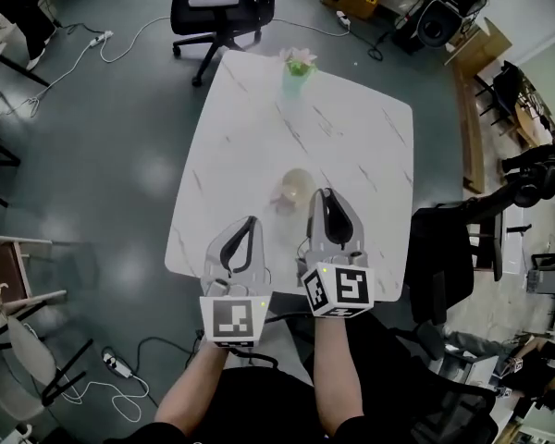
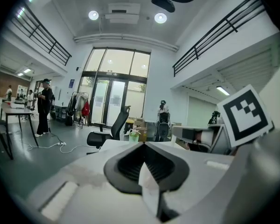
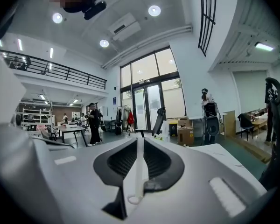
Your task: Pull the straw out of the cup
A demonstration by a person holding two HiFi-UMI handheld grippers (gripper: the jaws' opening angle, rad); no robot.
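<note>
The straw (image 3: 136, 171) is held lengthwise between the jaws of the right gripper (image 3: 139, 143), which are closed on it. Its open round end is turned back toward the camera and its length runs forward to the jaw tips. In the head view the cup (image 1: 296, 186) is seen standing on the white marbled table (image 1: 351, 128), just ahead of the right gripper and apart from it. No straw can be made out rising from the cup there.

The task is therefore judged to be all but done: the straw appears to be clear of the cup and secured in 1 gripper. At most, carrying it away or setting it down is judged to be left.

The left gripper (image 2: 143, 144) is held beside the right one, nearer the table's edge, with its 2 jaws brought together. A pale wedge (image 2: 149, 183) is seen at their seam, and what it is cannot be told. The cup is not touched by this gripper.

No brand, label or readable writing is found on the cup, the straw or the table. Only black-and-white square markers are shown on each marker cube (image 1: 338, 289); these carry patterns, not letters. A green vase (image 1: 297, 77) with a flower is seen at the table's far edge, unmarked.
</note>
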